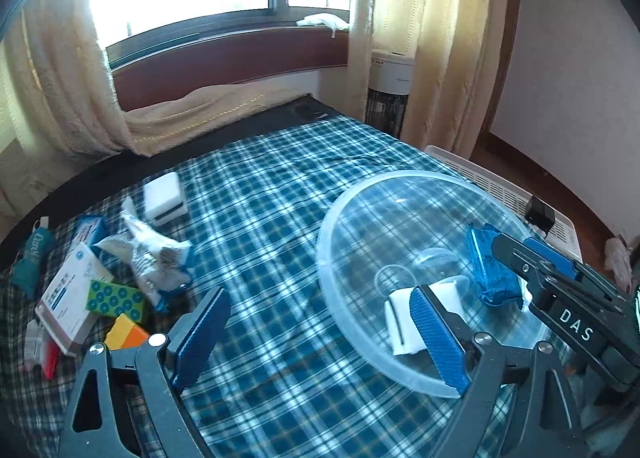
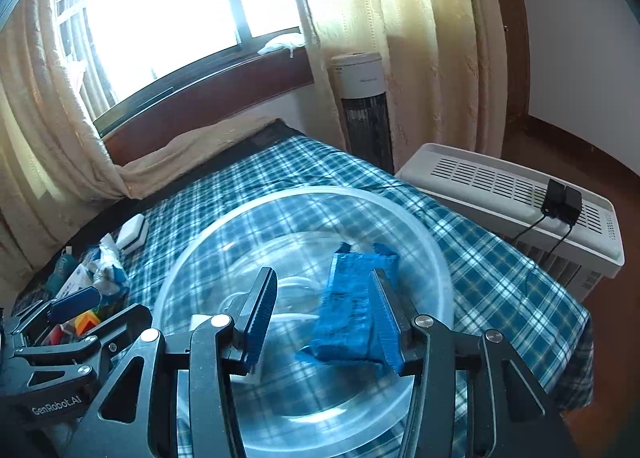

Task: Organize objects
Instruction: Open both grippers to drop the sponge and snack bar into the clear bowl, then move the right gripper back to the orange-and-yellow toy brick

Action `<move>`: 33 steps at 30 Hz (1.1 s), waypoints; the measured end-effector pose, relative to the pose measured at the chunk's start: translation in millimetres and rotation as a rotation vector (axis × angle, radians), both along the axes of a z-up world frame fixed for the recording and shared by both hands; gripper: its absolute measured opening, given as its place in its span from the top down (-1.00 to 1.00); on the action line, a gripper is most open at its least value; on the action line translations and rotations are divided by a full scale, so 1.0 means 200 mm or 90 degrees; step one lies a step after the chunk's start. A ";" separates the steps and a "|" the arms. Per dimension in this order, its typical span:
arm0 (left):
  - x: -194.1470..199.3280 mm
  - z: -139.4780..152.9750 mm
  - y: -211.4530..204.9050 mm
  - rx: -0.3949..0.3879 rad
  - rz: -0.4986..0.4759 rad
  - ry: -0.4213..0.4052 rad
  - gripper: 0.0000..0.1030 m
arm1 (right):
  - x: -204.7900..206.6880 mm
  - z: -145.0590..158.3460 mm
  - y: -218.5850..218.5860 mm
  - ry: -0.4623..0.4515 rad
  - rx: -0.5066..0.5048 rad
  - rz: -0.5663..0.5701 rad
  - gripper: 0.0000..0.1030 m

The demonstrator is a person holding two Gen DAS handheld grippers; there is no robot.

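Observation:
A clear plastic bowl sits on the blue plaid bed. Inside lie a blue packet and a white box. My right gripper is open above the bowl, its right finger beside the blue packet; it also shows in the left wrist view. My left gripper is open and empty at the bowl's near left rim. A pile of loose items lies left: a crumpled white wrapper, a white medicine box, a green dotted box, an orange block, a teal tube.
A white cube-like box stands alone farther back on the bed. A white air purifier with black adapters on top stands beside the bed at right. Curtains, a window and a tower heater lie beyond.

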State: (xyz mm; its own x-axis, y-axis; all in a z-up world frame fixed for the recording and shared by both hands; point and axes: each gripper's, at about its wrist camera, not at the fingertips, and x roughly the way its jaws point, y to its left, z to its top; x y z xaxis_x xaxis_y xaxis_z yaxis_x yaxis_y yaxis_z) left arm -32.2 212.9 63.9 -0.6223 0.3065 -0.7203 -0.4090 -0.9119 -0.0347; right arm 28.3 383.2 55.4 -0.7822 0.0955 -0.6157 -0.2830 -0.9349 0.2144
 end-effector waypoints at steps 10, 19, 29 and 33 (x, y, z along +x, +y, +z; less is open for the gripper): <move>0.01 0.01 -0.19 -0.004 0.048 0.008 -0.84 | -0.01 0.03 -0.14 0.005 -0.005 0.039 -0.10; 0.00 0.00 -0.38 0.000 0.092 0.000 -0.85 | -0.03 0.04 -0.28 0.005 -0.005 0.077 -0.11; -0.01 -0.03 -0.56 0.009 0.135 -0.015 -0.85 | -0.06 0.05 -0.41 -0.001 0.001 0.109 -0.12; -0.02 -0.05 -0.64 0.009 0.155 -0.020 -0.86 | -0.07 0.05 -0.47 -0.004 0.003 0.124 -0.13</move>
